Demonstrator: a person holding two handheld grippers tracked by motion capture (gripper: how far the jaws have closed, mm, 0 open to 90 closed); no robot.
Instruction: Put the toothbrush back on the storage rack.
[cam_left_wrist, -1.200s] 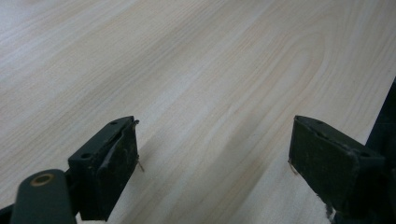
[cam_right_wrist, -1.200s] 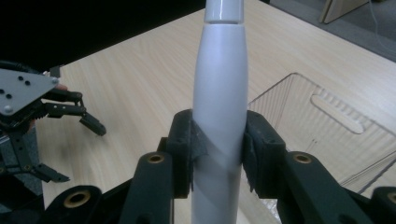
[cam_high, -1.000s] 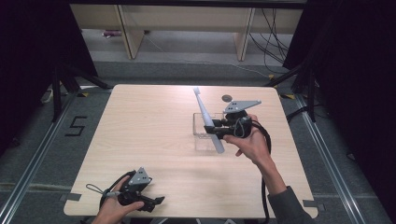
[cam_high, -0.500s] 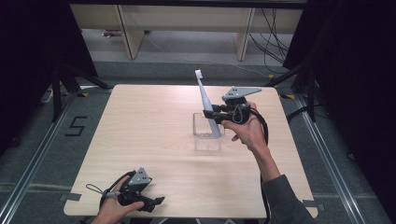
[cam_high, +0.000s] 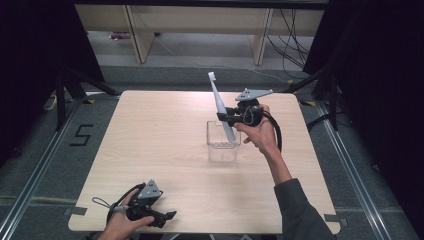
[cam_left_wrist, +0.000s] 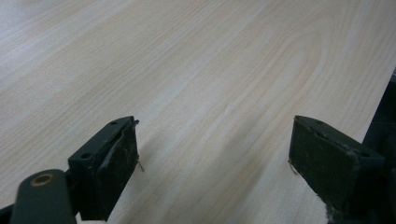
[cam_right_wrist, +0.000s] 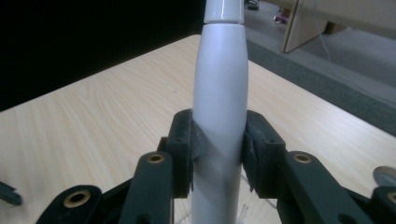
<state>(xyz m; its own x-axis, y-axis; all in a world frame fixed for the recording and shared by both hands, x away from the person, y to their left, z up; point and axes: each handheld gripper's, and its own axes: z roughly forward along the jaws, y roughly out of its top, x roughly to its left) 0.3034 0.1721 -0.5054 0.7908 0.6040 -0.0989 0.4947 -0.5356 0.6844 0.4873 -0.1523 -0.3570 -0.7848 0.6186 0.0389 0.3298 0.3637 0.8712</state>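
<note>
White toothbrush (cam_high: 221, 107), pale wood-grain table (cam_high: 160, 130)

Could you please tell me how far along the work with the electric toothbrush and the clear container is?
Done: the right gripper is clamped on the electric toothbrush. In hand: it holds the brush tilted, head up, lower end at the clear container. Left: setting it inside and releasing. The left gripper rests open on the table.

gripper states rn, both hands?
Left gripper: open, holding nothing, low over the table.
Right gripper: shut on the toothbrush, over the clear box.
</note>
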